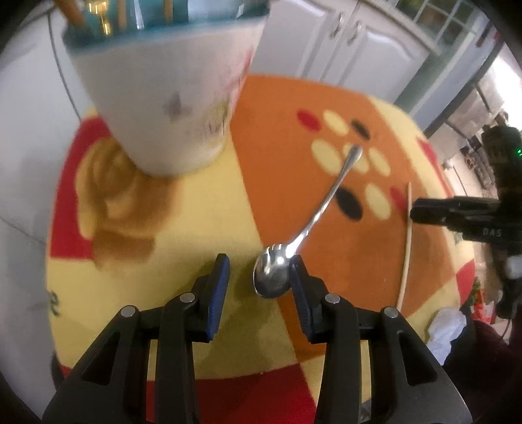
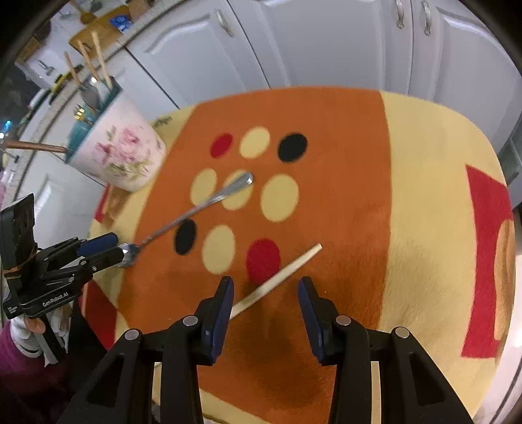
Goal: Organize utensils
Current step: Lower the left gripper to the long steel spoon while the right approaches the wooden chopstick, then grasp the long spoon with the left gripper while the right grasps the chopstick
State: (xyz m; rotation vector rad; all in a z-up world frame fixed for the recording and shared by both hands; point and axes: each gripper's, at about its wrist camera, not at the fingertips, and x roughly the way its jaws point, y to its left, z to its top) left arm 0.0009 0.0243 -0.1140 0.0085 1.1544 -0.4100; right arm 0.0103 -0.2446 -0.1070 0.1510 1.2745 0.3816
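A silver spoon (image 1: 277,267) lies on the patterned mat (image 1: 182,228), handle pointing away; it also shows in the right wrist view (image 2: 195,212). My left gripper (image 1: 259,270) is open, the spoon's bowl lying between its fingers, against the right one. It shows in the right wrist view (image 2: 107,249). A pale wooden chopstick (image 2: 277,277) lies on the mat; it also shows in the left wrist view (image 1: 406,244). My right gripper (image 2: 266,293) is open just above the chopstick's near half. It shows in the left wrist view (image 1: 416,212). A floral utensil holder (image 1: 169,98) holds several utensils.
White cabinet doors (image 2: 293,42) stand behind the mat. The utensil holder (image 2: 120,150) stands at the mat's far left corner. A crumpled white bag (image 1: 447,329) lies off the mat at right. A counter with boards and items (image 2: 98,26) runs at far left.
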